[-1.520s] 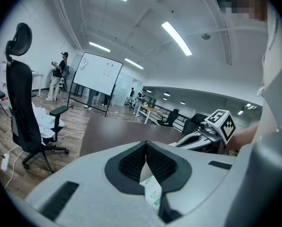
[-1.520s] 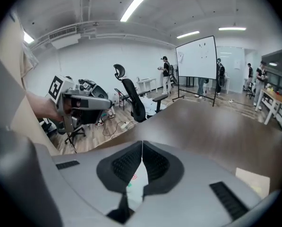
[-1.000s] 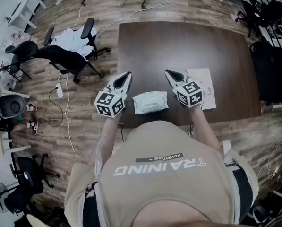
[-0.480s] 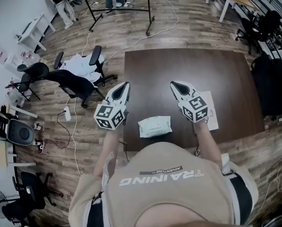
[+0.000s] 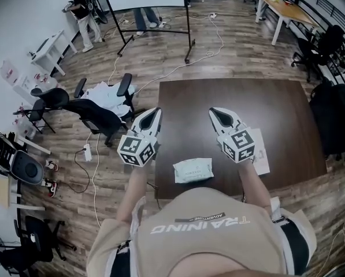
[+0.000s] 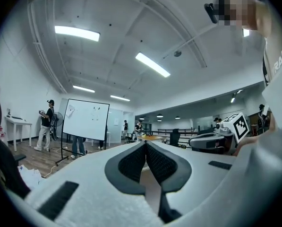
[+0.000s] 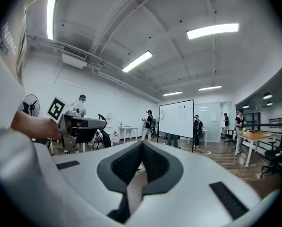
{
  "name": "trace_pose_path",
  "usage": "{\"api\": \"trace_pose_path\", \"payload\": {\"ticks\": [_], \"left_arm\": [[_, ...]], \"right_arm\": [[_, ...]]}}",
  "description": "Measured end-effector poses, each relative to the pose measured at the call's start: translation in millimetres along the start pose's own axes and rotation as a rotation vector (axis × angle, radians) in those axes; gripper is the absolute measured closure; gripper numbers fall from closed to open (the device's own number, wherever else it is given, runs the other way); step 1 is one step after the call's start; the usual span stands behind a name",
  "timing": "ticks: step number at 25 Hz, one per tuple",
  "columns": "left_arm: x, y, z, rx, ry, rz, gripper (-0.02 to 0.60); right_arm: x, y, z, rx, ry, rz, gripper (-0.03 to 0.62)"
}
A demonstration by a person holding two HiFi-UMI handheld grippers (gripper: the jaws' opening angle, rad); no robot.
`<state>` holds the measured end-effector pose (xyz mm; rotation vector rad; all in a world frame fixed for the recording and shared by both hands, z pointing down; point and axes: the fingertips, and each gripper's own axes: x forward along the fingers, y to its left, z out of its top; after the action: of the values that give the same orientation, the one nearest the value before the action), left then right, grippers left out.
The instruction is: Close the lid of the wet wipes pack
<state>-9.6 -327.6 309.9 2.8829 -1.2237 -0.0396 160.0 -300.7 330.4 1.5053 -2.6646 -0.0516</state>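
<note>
Head view. The pale green, soft-sided rectangular wet wipes pack [image 5: 193,169] lies flat at lower centre of the frame, near the front edge of the dark brown wooden bench [image 5: 247,100]. It is well apart from both tools. Its top carries a lighter label patch, but the lid's position is too small to tell. The pack is probably light, pliable and slick-filmed, so it could slide under a push. The stiff lid flap is the likely place to press, with the pack's edge steadied. The left hand-held gripper [image 5: 149,119] and right hand-held gripper [image 5: 221,118] hover above the bench, each with jaws together on nothing. A white sheet of paper [image 5: 261,157] lies right of the pack.
</note>
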Motion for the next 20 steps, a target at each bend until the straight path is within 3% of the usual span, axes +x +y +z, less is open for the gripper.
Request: {"api": "trace_pose_path", "payload": {"ticks": [5,9,13,20], "left_arm": [[-7.4,-9.0,11.4,0.070,-0.012,-0.001,0.571],[-16.3,-15.8,16.6,0.045,-0.036,-0.005,0.571],[-18.5,-25.5,11.2,0.073,-0.014,-0.009,0.571],[-27.0,-29.8,-10.9,0.015,0.014,-0.015,0.571]], "right_arm": [[-9.3,3.5,23.5,-0.008,-0.060,0.009,0.580],[-15.2,4.2,32.0,0.003,-0.091,0.003,0.580],[-18.3,7.2,32.9,-0.007,-0.081,0.012,0.580],[-26.6,11.0,12.0,0.022,-0.045,-0.002,0.580]]}}
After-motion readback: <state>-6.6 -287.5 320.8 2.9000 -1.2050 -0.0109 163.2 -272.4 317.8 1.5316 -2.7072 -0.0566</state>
